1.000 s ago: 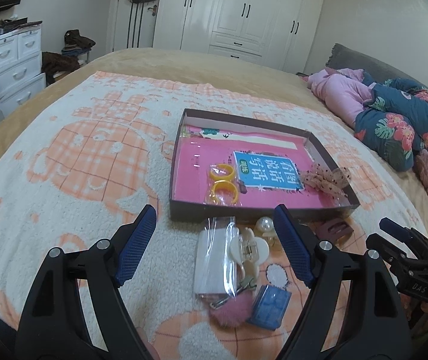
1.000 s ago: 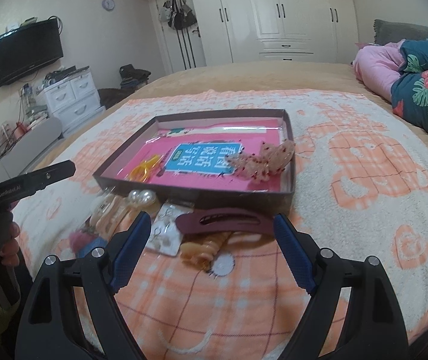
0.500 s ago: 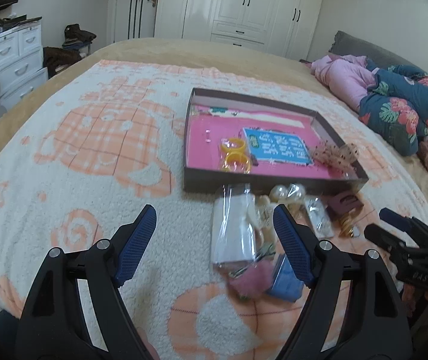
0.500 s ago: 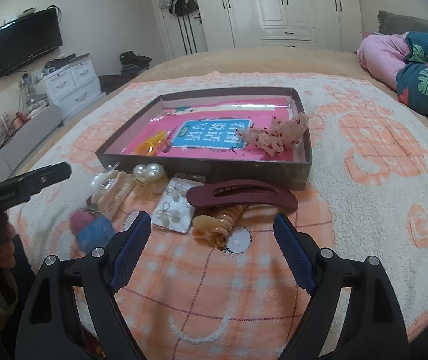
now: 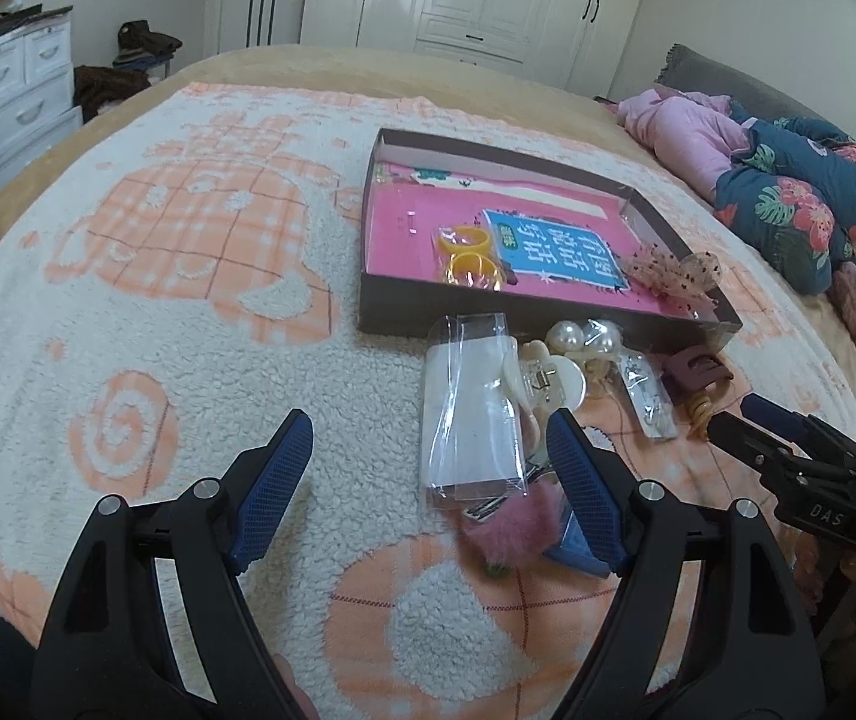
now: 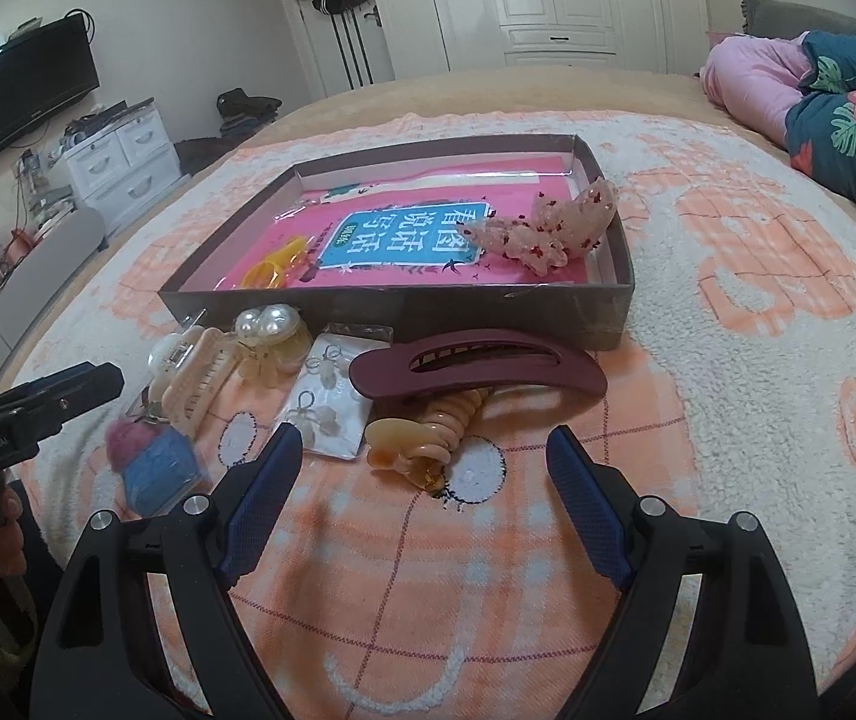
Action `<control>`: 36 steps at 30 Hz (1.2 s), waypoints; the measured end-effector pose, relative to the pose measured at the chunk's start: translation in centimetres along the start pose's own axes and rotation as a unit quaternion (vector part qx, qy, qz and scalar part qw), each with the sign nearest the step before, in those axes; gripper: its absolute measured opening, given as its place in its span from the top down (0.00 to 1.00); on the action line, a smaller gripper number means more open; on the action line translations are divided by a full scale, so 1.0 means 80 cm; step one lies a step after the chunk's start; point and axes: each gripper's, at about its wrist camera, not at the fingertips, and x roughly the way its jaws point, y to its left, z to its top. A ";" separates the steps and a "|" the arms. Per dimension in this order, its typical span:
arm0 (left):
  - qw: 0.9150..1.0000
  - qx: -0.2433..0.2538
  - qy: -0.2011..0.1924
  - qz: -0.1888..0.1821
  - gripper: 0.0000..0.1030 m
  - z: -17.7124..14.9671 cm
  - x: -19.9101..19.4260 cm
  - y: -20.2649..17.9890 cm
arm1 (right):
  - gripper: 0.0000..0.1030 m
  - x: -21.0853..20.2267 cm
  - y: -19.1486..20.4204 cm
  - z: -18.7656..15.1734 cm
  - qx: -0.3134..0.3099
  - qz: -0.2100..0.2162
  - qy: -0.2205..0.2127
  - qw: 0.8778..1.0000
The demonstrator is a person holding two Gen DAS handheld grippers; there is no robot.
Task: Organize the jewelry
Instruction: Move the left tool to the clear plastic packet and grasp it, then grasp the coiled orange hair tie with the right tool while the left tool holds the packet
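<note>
A shallow brown box (image 5: 535, 315) (image 6: 404, 306) lies on the bed with yellow rings (image 5: 468, 252) and a speckled bow (image 6: 547, 228) inside. In front of it lie a clear plastic bag (image 5: 468, 408), a cream claw clip (image 6: 197, 372), pearl clip (image 6: 266, 324), earring packet (image 6: 323, 405), maroon hair clip (image 6: 475, 363), tan spiral clip (image 6: 428, 432), pink pompom (image 5: 514, 525) and blue piece (image 6: 158, 468). My left gripper (image 5: 428, 480) is open and empty, just short of the bag. My right gripper (image 6: 419, 483) is open and empty, just short of the tan clip.
The items lie on a white and orange fleece blanket (image 5: 176, 276). Folded pink and floral bedding (image 5: 787, 180) lies at the right. White drawers (image 6: 116, 162) and a TV (image 6: 26, 90) stand to the left, wardrobes (image 5: 487, 0) behind.
Both grippers have pulled back and tilted down toward the loose items before the box. Both stay open and empty. The items have not moved.
</note>
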 end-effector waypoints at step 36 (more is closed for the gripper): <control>0.999 -0.020 0.037 0.003 0.82 0.013 0.055 0.013 | 0.70 0.016 -0.015 -0.011 -0.022 -0.013 0.033 0.999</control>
